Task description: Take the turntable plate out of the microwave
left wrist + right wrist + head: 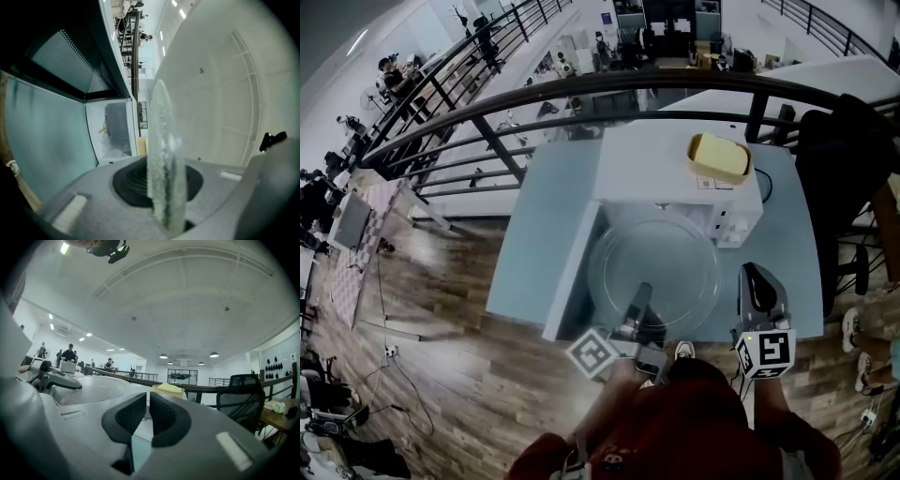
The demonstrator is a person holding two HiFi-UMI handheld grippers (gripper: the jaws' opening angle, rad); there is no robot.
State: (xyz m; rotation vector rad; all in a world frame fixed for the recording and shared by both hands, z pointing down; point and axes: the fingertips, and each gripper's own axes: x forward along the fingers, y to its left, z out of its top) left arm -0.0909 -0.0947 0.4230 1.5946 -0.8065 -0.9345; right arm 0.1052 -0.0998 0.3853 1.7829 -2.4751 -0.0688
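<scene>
Head view shows my left gripper clamped on the near rim of the glass turntable plate, holding it level, seemingly clear of the microwave. My right gripper waits alongside, jaws together on nothing; 1 grip looks enough.

We see the turntable plate as clear glossy glass. The floor is wood planks; microwave casing smooth white, prob. painted metal.
</scene>
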